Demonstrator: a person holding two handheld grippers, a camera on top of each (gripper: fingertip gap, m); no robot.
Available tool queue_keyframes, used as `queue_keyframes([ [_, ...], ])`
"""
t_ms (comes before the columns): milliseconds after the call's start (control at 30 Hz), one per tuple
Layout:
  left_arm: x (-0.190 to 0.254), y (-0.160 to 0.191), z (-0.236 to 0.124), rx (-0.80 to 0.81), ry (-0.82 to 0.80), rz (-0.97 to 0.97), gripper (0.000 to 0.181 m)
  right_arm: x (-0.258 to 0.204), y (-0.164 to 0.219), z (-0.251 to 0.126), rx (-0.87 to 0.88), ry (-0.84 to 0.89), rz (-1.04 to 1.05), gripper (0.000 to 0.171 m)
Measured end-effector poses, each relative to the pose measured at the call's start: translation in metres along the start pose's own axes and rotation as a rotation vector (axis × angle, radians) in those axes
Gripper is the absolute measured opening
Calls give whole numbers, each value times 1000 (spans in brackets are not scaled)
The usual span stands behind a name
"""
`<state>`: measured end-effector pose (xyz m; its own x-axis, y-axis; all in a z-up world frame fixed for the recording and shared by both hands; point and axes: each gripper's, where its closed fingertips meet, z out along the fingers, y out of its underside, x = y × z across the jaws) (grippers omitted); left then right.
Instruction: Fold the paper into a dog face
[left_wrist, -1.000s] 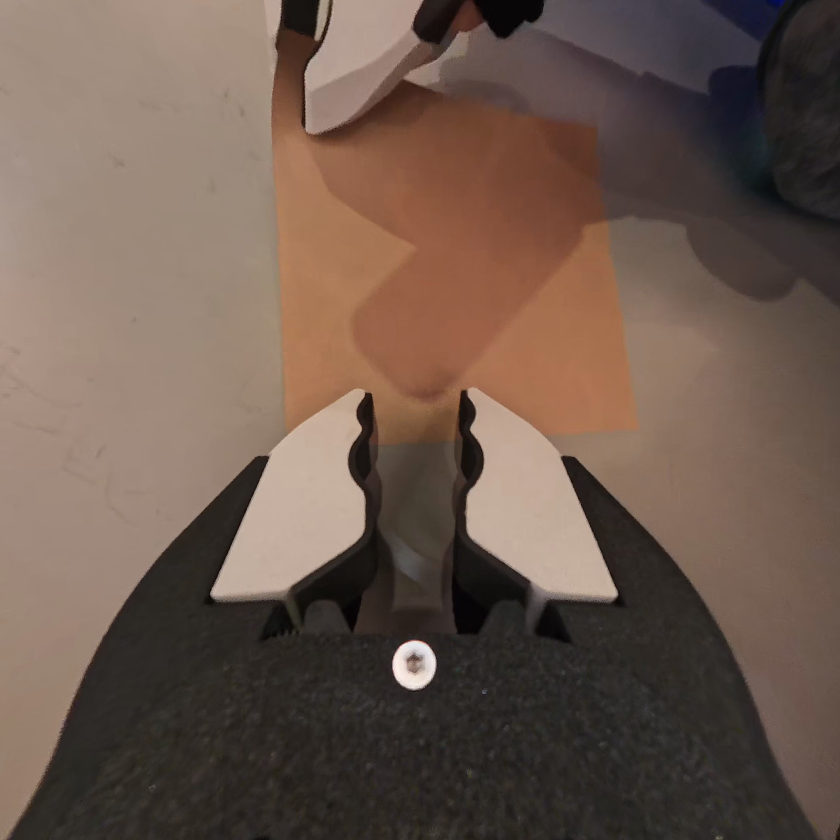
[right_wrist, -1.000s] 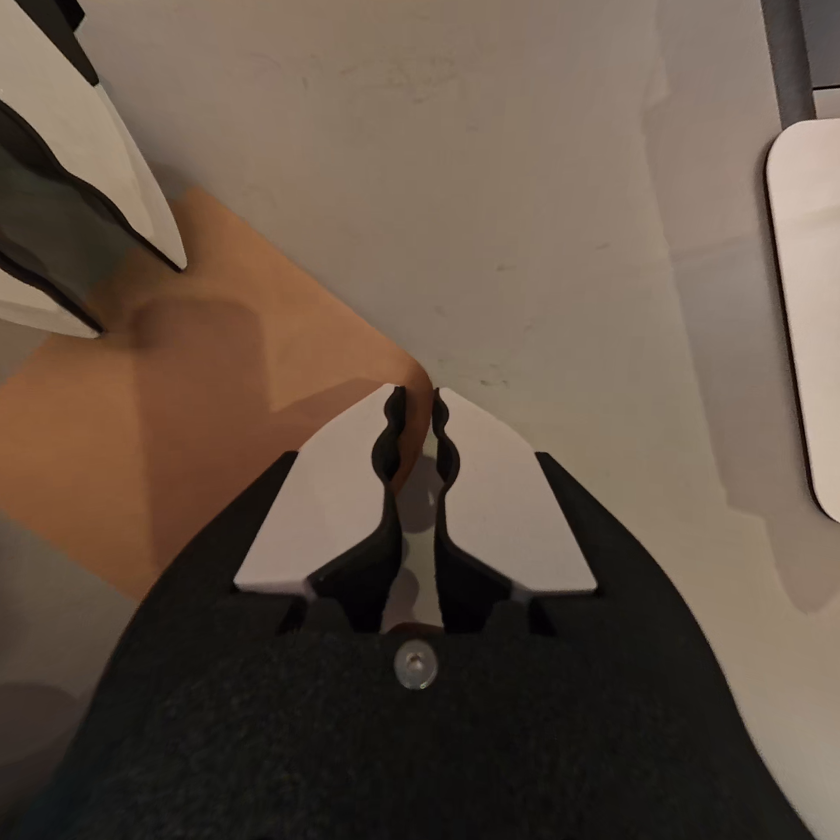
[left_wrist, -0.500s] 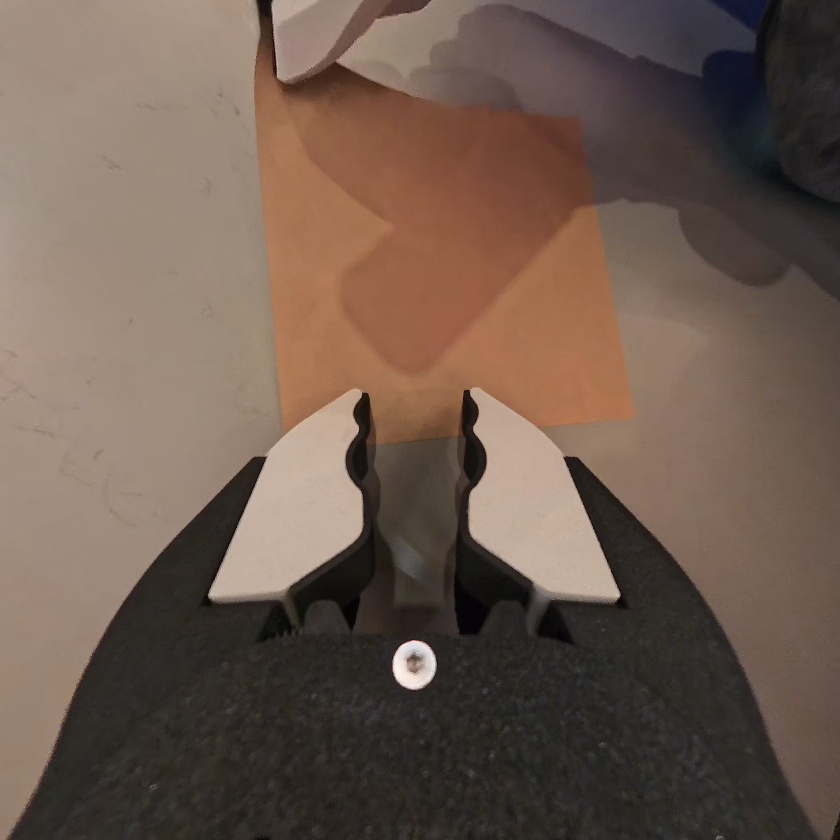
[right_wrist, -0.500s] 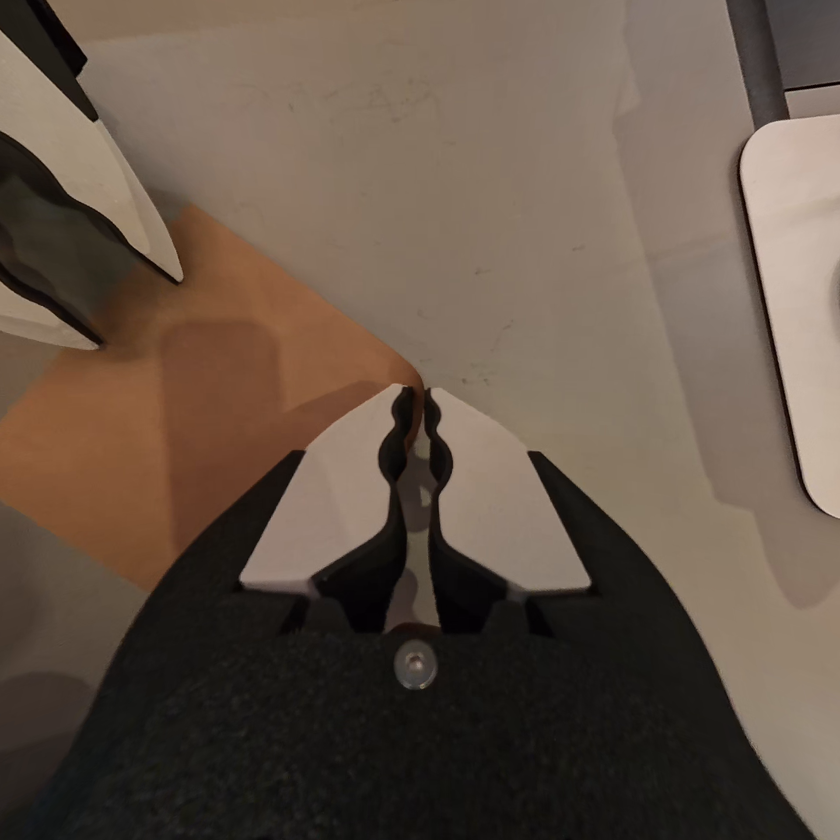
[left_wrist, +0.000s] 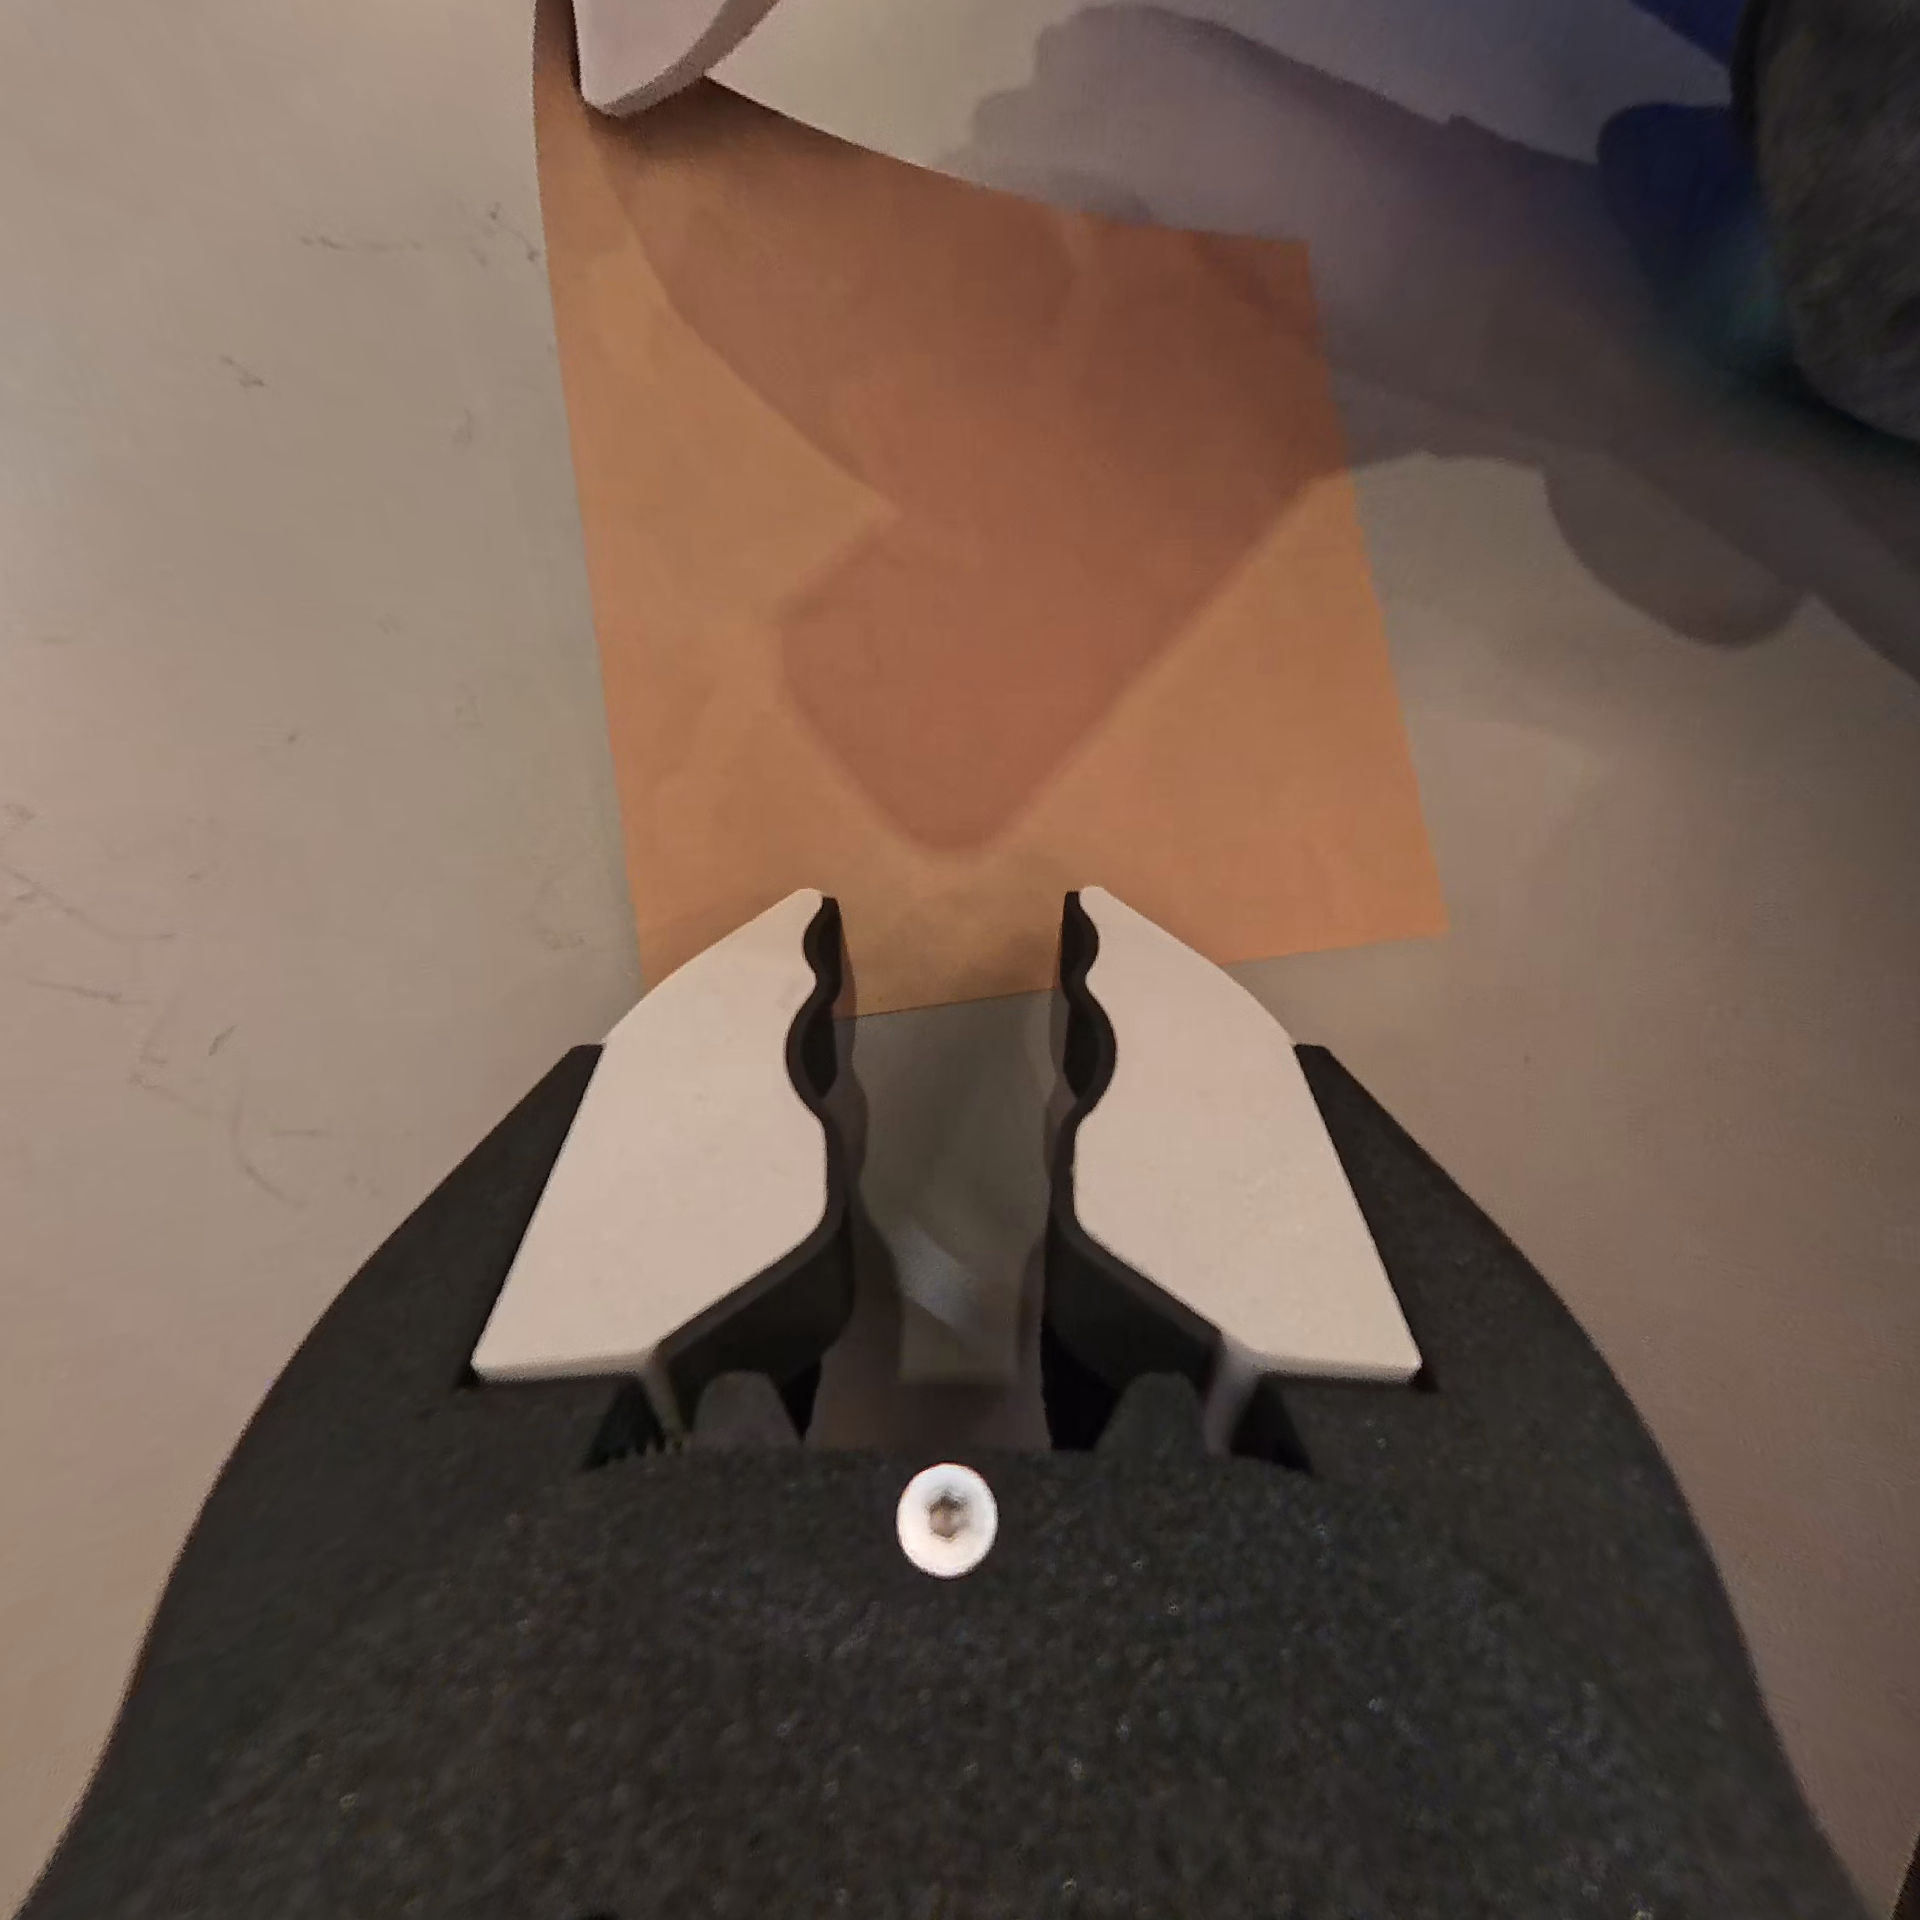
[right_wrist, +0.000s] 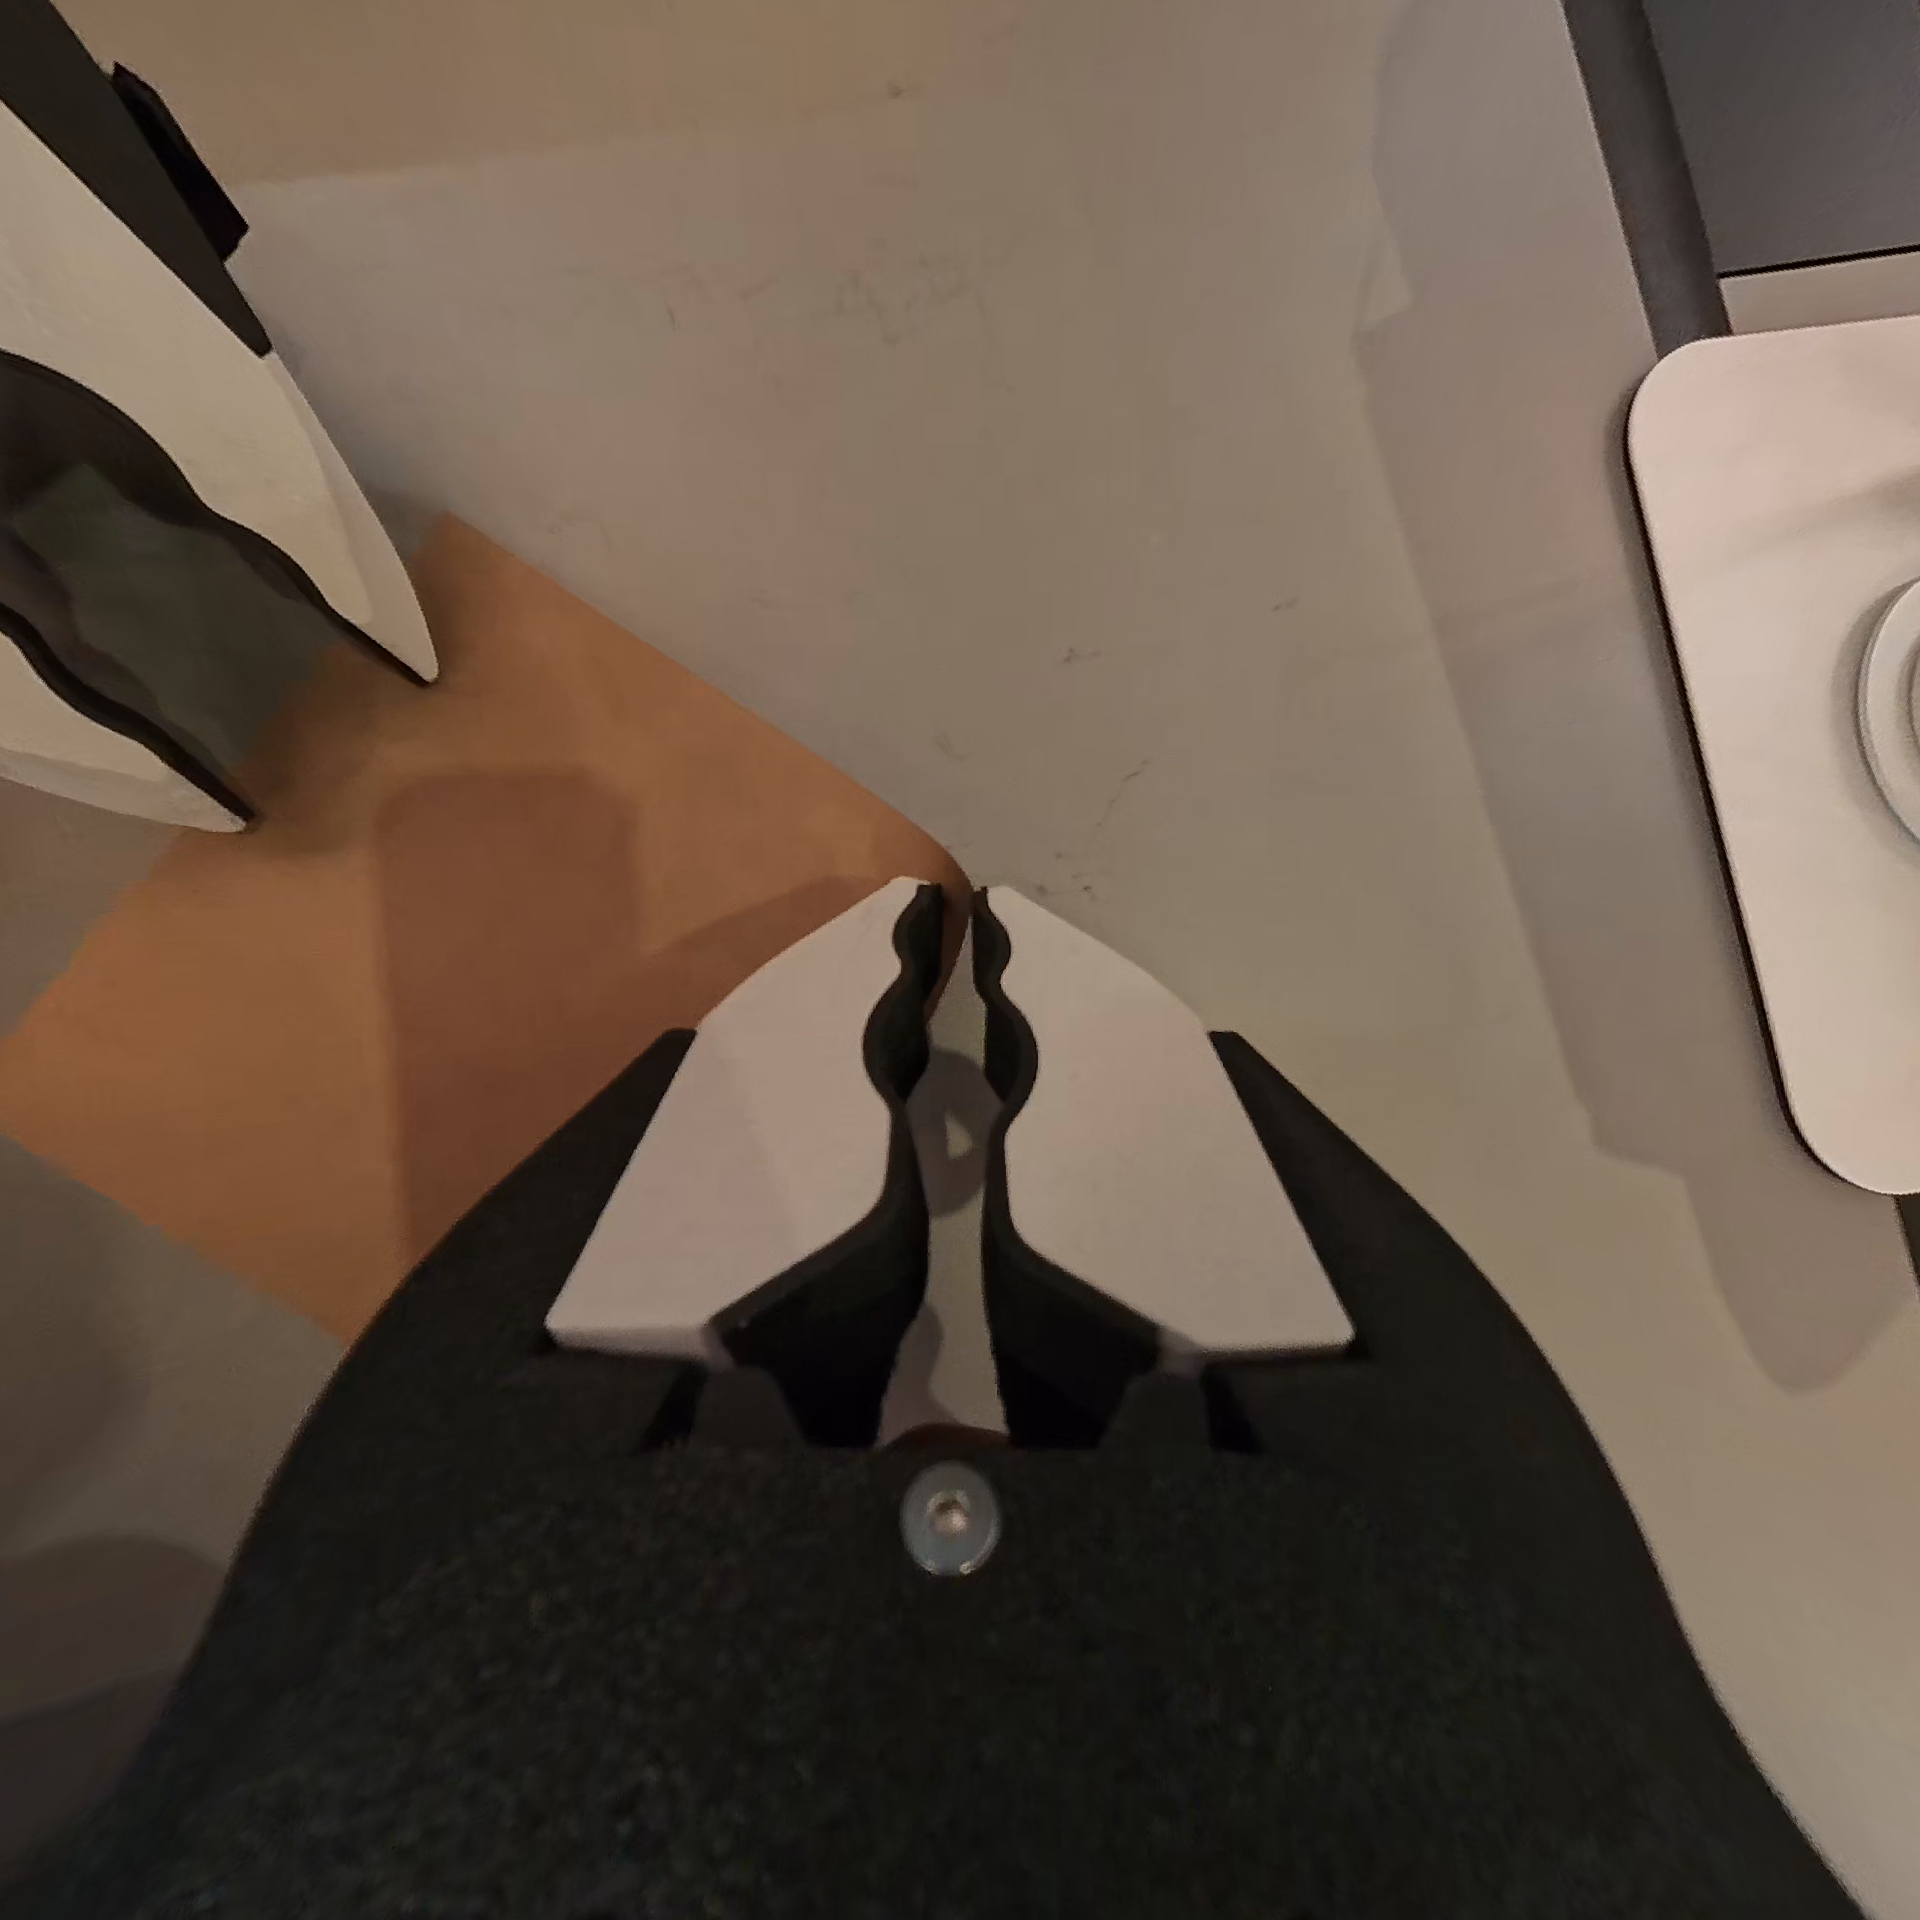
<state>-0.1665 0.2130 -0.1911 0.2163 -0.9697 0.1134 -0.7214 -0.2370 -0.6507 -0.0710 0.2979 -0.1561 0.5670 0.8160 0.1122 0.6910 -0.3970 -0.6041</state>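
- Fingers of the right gripper are nearly closed at a corner of the brown paper; whether they pinch it, I cannot tell.
- Left gripper hangs parted at the opposite edge, gripping nothing.
- Paper lies flat and unfolded on the pale table.
- First fold seems in hand: next, lift that corner across.

Looks like an office or lab desk indoors. Smooth pale grey tabletop, faintly scuffed and scratched, under warm artificial light with soft overlapping shadows. At the right edge, a white rounded-corner base plate carrying a round post, like a monitor or lamp stand. Beyond it, a dark grey strip. Too little visible to say more.
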Motion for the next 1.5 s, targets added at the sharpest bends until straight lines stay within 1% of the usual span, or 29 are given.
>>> queue_keyframes([
  [367,0,0,0,0,2,6,41,2,-6,0,41,-12,22,3],
  [600,1,0,0,2,6,5,41,-1,-12,-1,107,-77,84,3],
  [700,1,0,0,4,8,4,41,-1,-14,-1,141,-106,113,0],
  [867,1,0,0,5,10,3,41,-1,-14,0,164,-123,129,0],
  [933,1,0,0,4,9,2,41,-2,-15,-2,176,-107,98,0],
  [1033,1,0,0,4,9,1,41,-8,-20,-7,186,-57,-8,0],
  [1200,0,0,0,4,5,-1,41,-38,-27,-14,159,-21,-150,0],
  [1300,-2,1,0,3,-14,-1,36,-58,-21,-15,114,-5,-201,0],
  [1500,-2,1,-1,-2,-26,-5,34,-93,1,-9,19,15,-234,0],
])
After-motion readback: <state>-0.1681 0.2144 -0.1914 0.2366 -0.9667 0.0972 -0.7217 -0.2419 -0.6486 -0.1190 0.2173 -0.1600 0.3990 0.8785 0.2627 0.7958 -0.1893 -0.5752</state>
